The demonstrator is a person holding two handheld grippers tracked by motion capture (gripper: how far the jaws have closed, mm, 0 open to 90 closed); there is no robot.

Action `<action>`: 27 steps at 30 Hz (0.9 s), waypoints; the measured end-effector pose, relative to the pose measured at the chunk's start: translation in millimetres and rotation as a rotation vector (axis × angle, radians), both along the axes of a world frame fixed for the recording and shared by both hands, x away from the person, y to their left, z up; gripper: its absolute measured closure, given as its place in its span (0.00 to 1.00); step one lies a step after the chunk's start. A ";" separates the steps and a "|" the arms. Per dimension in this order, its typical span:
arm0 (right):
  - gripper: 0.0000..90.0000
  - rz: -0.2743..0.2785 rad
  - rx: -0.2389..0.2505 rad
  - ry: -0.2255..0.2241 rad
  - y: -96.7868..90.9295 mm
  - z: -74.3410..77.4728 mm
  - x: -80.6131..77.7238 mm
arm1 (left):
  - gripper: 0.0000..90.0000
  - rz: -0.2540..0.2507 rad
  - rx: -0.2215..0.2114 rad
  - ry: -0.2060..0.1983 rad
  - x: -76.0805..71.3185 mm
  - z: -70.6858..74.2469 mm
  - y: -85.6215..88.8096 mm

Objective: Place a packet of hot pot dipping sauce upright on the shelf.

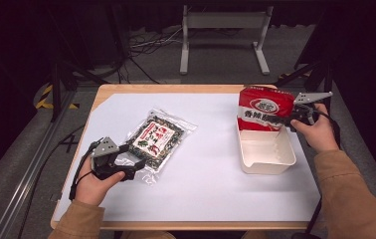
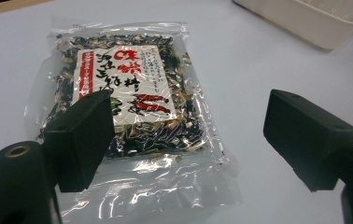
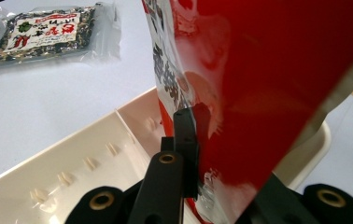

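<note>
A red and white snack bag [image 1: 264, 110] stands upright in the far end of a cream plastic bin [image 1: 268, 158] at the table's right. My right gripper [image 1: 289, 121] is shut on the bag's right edge; in the right gripper view its black jaws clamp the red foil [image 3: 277, 84] over the bin [image 3: 76, 163]. A clear packet of dark dried flakes with a red and white label [image 1: 157, 138] lies flat at centre left. My left gripper [image 1: 132, 162] stands open just short of that packet's near corner, the packet [image 2: 132, 98] lying ahead of its wide-apart jaws.
White paper covers the wooden table [image 1: 201, 189]. The bin's near part holds nothing. The bin's corner [image 2: 319, 23] is visible at the upper right of the left gripper view. Beyond the table are a metal stand [image 1: 223, 35], cables and dark floor.
</note>
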State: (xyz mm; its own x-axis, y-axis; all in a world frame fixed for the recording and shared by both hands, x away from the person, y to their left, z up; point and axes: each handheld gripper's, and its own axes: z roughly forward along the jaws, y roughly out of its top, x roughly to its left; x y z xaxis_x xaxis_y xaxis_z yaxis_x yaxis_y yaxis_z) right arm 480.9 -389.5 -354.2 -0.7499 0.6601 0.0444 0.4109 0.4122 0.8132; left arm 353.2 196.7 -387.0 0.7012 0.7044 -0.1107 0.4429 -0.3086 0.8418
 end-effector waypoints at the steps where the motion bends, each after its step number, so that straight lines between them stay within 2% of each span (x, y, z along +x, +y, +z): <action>1: 0.97 -0.004 -0.001 0.006 -0.6 -1.0 -0.5 | 0.19 0.000 0.002 -0.001 0.1 0.0 -0.1; 8: 0.97 -0.037 0.007 0.018 -3.5 -8.4 0.2 | 0.19 -0.005 0.007 -0.003 0.6 -0.4 -1.2; 14: 0.97 -0.053 -0.011 0.017 -0.9 -7.2 0.2 | 0.19 -0.003 0.000 0.007 1.3 -1.1 -1.5; 15: 0.96 -0.060 -0.029 0.015 0.4 -6.4 -0.4 | 0.19 -0.003 0.000 0.007 1.7 -1.1 -1.3; 17: 0.88 -0.084 -0.081 0.004 3.6 -4.5 -2.0 | 0.19 0.000 -0.001 0.006 2.3 -1.2 -0.9; 18: 0.81 -0.095 -0.089 -0.008 4.1 -3.3 -2.5 | 0.19 -0.003 0.002 -0.003 3.4 -1.2 -0.4; 19: 0.74 -0.123 -0.067 -0.023 4.2 -1.5 -3.7 | 0.19 -0.004 0.000 0.004 3.5 -1.4 -0.6; 20: 0.70 -0.142 -0.025 -0.030 2.7 1.1 -5.3 | 0.19 -0.002 0.002 0.005 3.7 -1.4 -0.9; 21: 0.65 -0.151 -0.011 -0.036 1.7 3.2 -6.5 | 0.19 -0.004 0.002 0.000 4.5 -1.5 -1.3; 23: 0.54 -0.172 -0.008 -0.051 0.3 5.7 -8.7 | 0.19 -0.009 0.000 0.008 4.8 -1.5 -2.4; 26: 0.47 -0.187 -0.009 -0.067 -3.2 8.4 -14.1 | 0.19 -0.015 0.004 0.002 6.4 -1.1 -3.8; 27: 0.44 -0.190 0.008 -0.075 -5.0 9.3 -17.0 | 0.19 -0.015 0.000 0.006 6.6 -1.0 -4.6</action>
